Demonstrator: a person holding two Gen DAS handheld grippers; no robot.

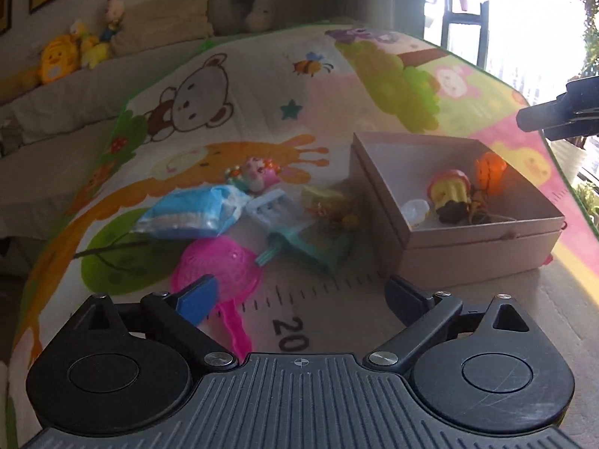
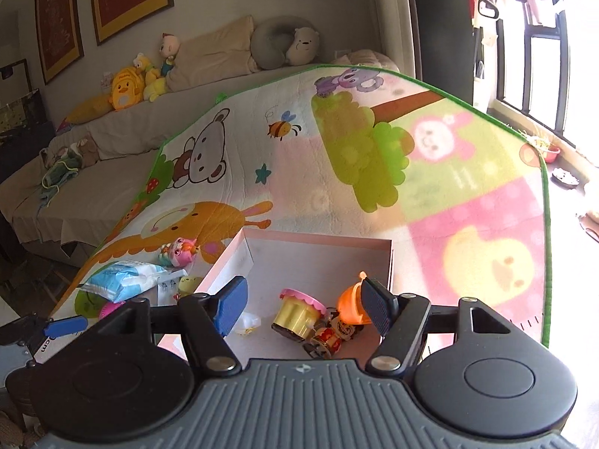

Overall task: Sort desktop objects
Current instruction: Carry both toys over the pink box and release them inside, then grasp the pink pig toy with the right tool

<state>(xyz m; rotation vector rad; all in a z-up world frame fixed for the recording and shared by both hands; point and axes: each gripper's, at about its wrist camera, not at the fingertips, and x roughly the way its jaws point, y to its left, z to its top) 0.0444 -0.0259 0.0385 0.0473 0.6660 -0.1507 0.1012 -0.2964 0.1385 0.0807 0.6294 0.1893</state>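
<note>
So the pink strainer (image 1: 221, 262) is laid flat on the cartoon play mat (image 1: 262, 86), its handle run toward the near edge and its mesh bowl toward the far side, long axis roughly near-to-far with a slight tilt. It's found just beyond the left gripper (image 1: 299, 295), whose jaws are spread wide with nothing held between them.

Behind the strainer a blue-and-white packet (image 1: 187, 213) is seen lying with its long side left-to-right, a teal toy (image 1: 310, 247) is parked to its right, and a small pink doll figure (image 1: 258, 174) is set further back.

The shallow pinkish box (image 1: 483, 250) is placed to the right of that pile, open at the top. Inside, gathered in its near right corner, a yellow cupcake toy (image 2: 299, 310) is tipped on its side, an orange cup (image 2: 348, 307) is beside it, a small red-and-yellow figure (image 2: 329, 336) is lodged between them and the box's near wall, and a clear plastic bit (image 2: 249, 323) is left of those.

The right gripper (image 2: 303, 310) is held over the box, jaws parted wide, nothing gripped.
</note>
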